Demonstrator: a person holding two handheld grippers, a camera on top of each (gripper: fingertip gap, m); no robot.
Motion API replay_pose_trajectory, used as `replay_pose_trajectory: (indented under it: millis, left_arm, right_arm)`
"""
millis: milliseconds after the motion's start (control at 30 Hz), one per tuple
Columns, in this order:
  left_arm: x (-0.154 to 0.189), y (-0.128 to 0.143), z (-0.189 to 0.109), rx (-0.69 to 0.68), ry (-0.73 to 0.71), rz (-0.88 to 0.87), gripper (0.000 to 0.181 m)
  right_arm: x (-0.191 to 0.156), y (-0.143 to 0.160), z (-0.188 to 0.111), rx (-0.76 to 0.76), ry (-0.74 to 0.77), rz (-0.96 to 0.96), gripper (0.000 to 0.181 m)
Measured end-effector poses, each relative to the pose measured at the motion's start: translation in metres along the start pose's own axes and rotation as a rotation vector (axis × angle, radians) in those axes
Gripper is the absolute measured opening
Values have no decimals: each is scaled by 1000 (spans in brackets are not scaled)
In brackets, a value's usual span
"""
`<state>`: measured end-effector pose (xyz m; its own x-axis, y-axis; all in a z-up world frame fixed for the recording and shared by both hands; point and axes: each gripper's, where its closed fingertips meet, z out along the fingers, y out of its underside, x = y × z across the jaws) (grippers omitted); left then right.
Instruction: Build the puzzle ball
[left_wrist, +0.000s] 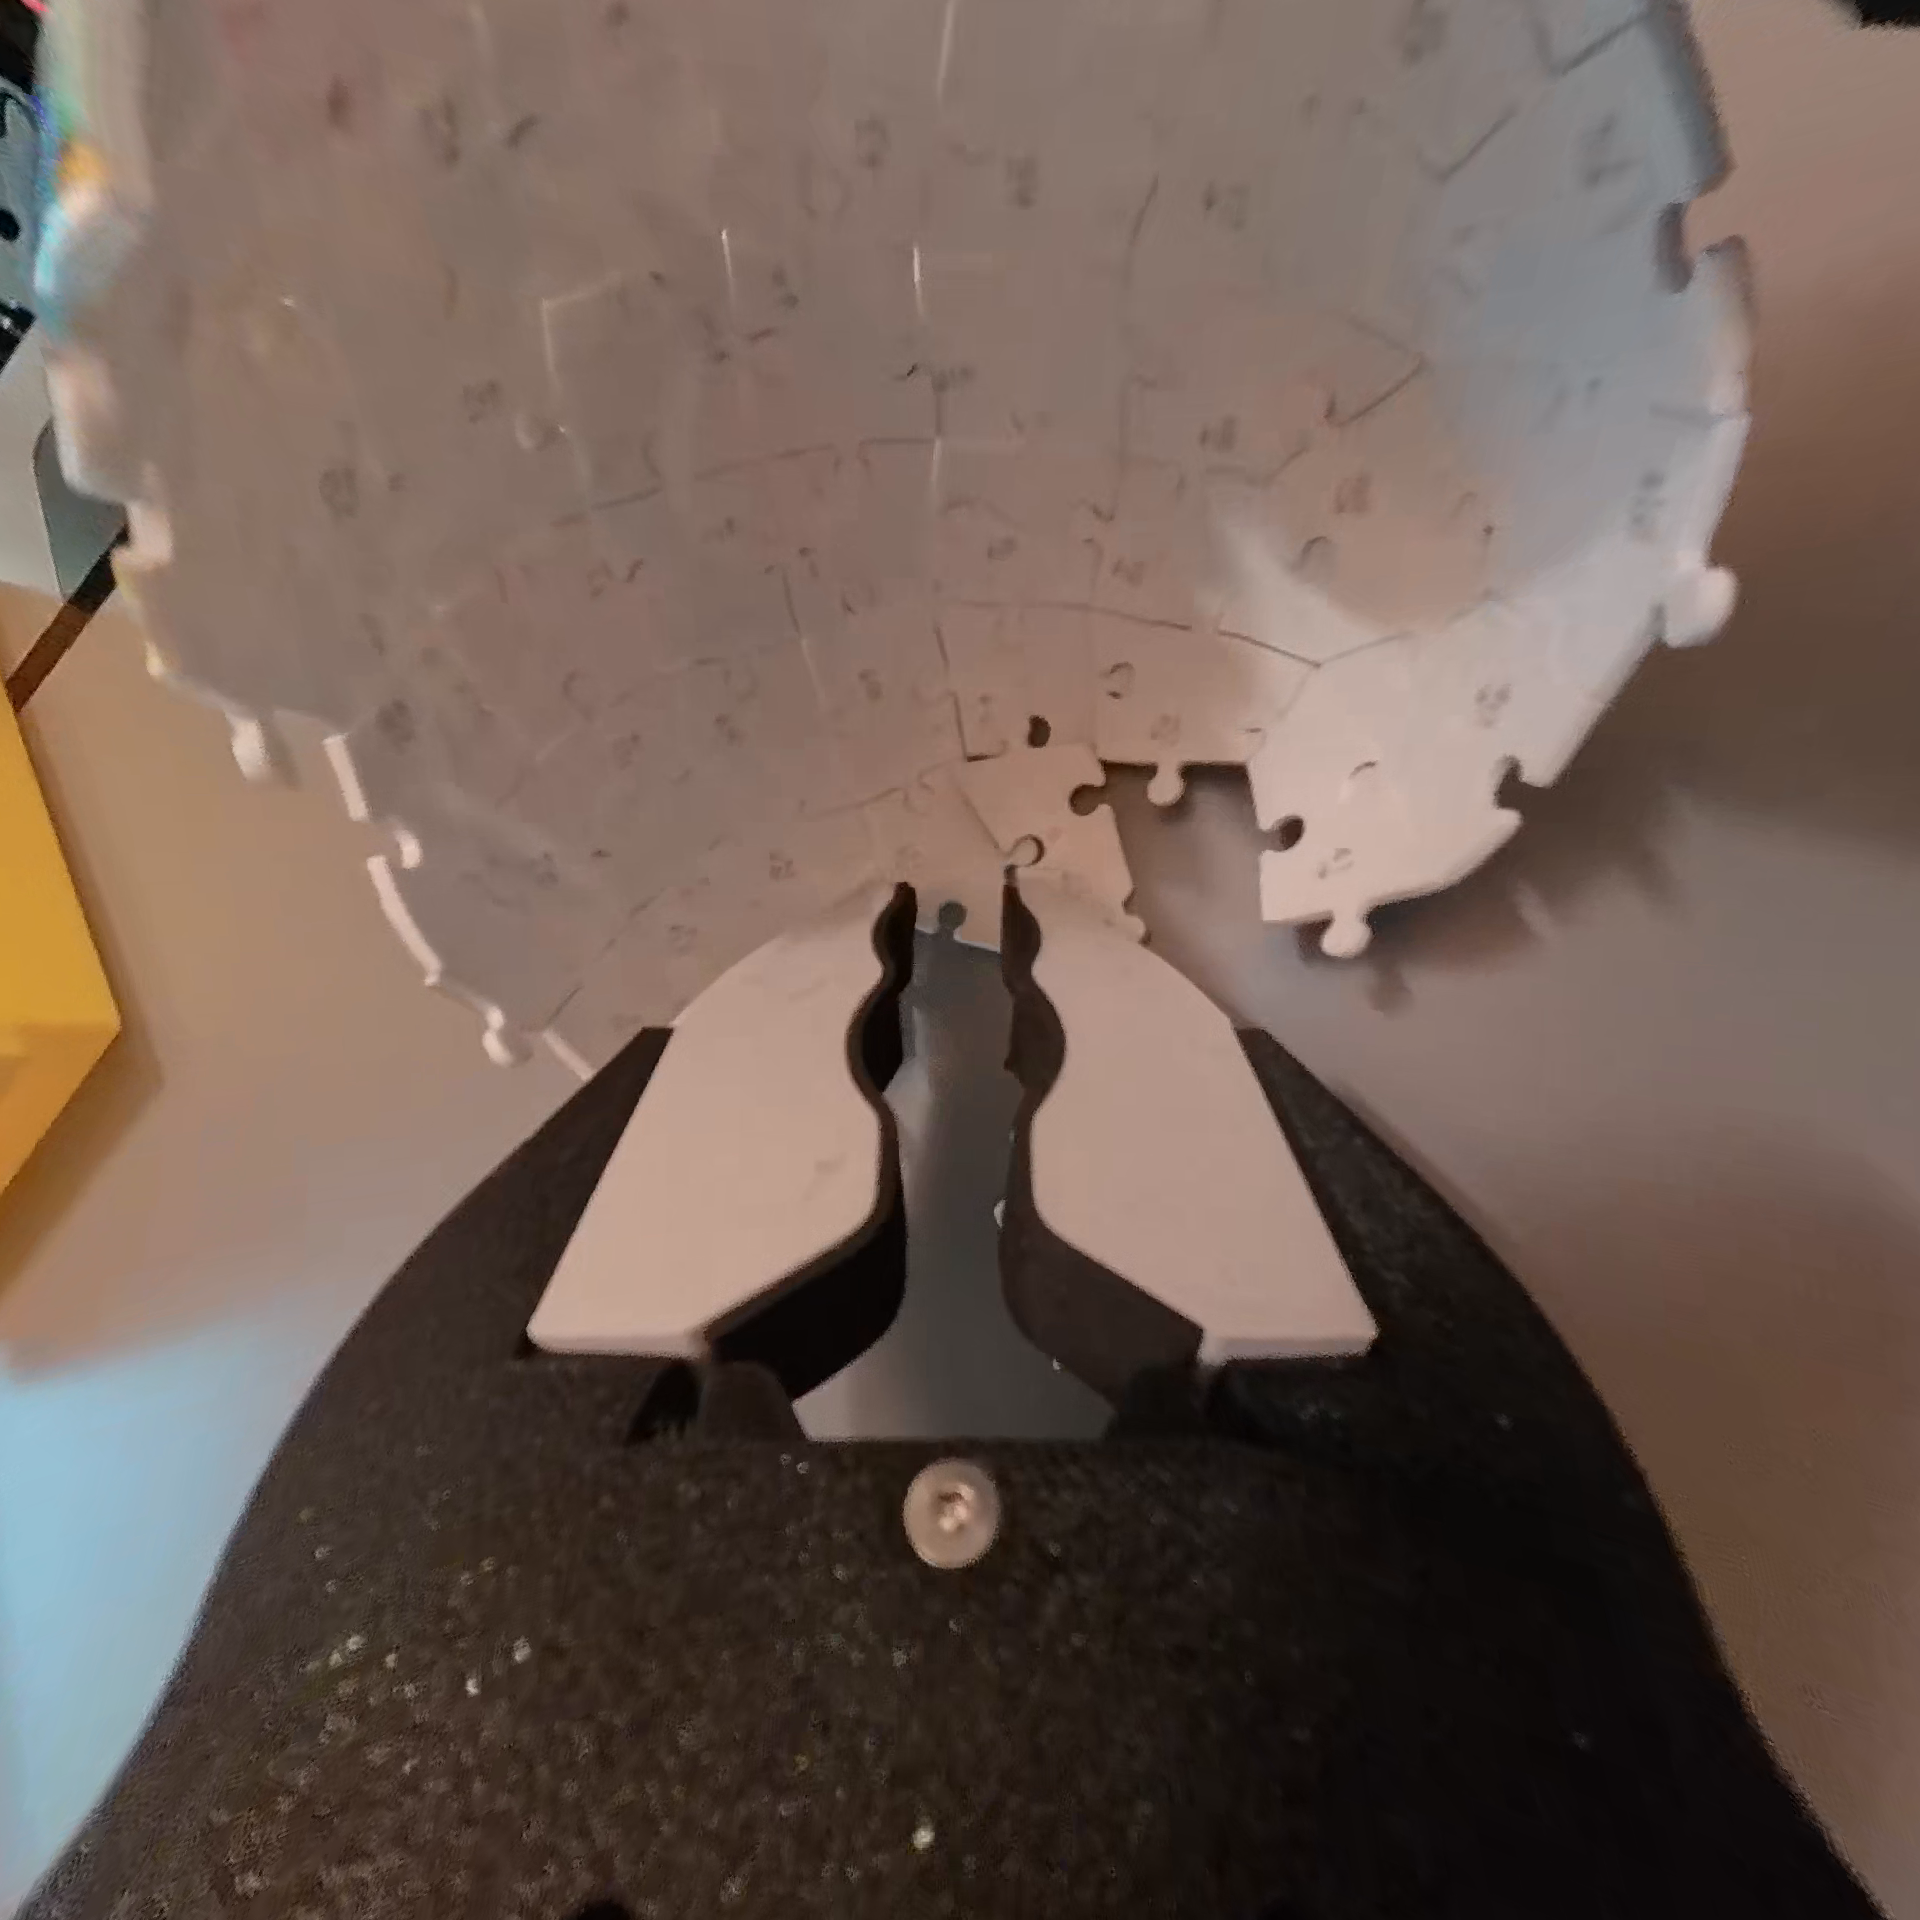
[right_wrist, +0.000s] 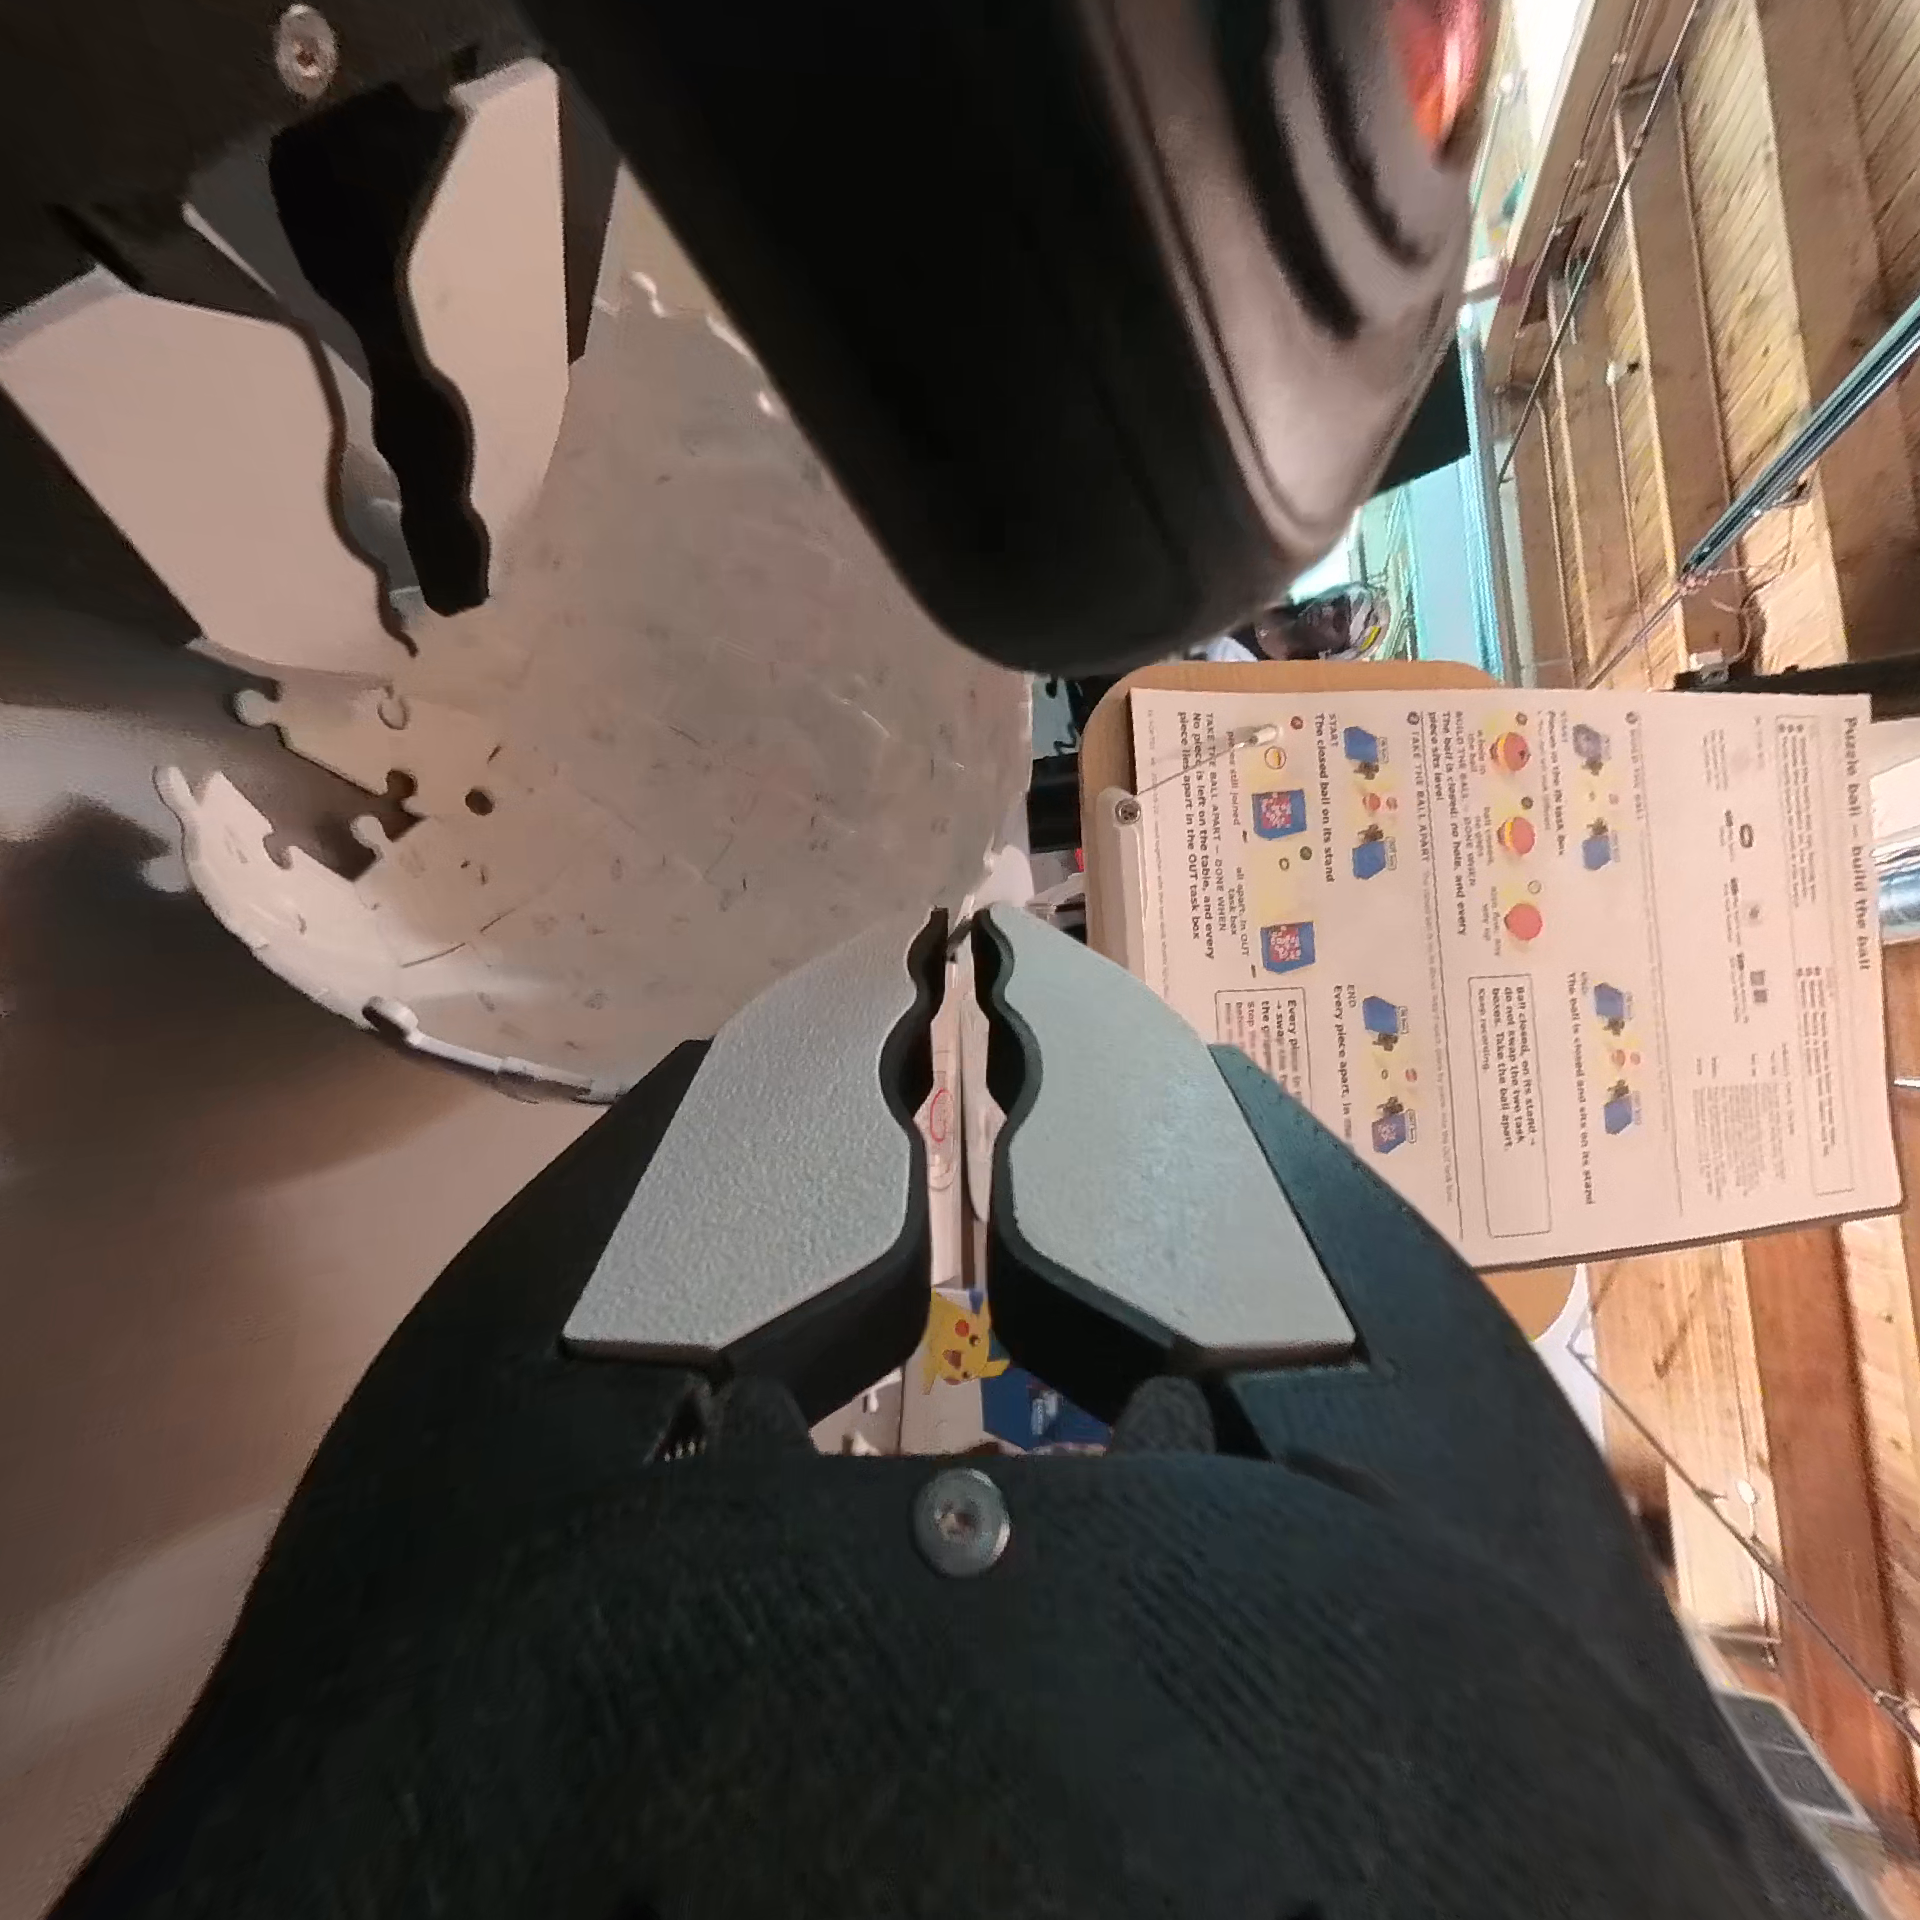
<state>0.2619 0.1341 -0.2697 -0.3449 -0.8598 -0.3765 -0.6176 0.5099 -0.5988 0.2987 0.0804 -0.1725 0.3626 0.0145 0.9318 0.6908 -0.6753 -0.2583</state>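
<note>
– White plastic all over my left camera: the puzzle shell (left_wrist: 831, 468), hollow side towards me, seams and small markings across every piece.
– Where was it sitting?
– Up off the table (left_wrist: 1558, 1299), tilted, its shadow falling on the surface beneath. My left gripper (left_wrist: 956, 894) was at the lower rim, fingers drawn to a narrow gap with a tab of the rim between the tips. I read that as a pinch on the shell.
– Any holes?
– One notch (left_wrist: 1127, 795) in the rim just right of my tips, with a few pieces jutting past it on the far side. Off to the left edge I had a yellow box (left_wrist: 47, 935).
– And your right hand?
– My right gripper (right_wrist: 961, 514) was squeezed to a thin slit, with nothing between the pads that I could see. Its tips sat just beside the shell's (right_wrist: 675, 779) edge; contact, I couldn't tell. From there the left gripper (right_wrist: 436, 613) came in from the upper left onto the rim, and an instruction sheet (right_wrist: 1507, 935) stood on a board behind.
</note>
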Motion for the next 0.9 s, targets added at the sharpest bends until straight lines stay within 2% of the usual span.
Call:
replay_pose_trajectory:
  millis: [133,433,900]
  left_arm:
    - [2,0,-2,-6,0,3,15]
    - [20,-6,-4,8,128,-39,21]
    - [8,6,-9,-45,72,95,20]
  right_arm:
    - [0,-3,-1,13,5,-16,4]
    - [0,-8,-4,45,12,-43,4]
    - [1,-7,-3,42,11,-50,4]
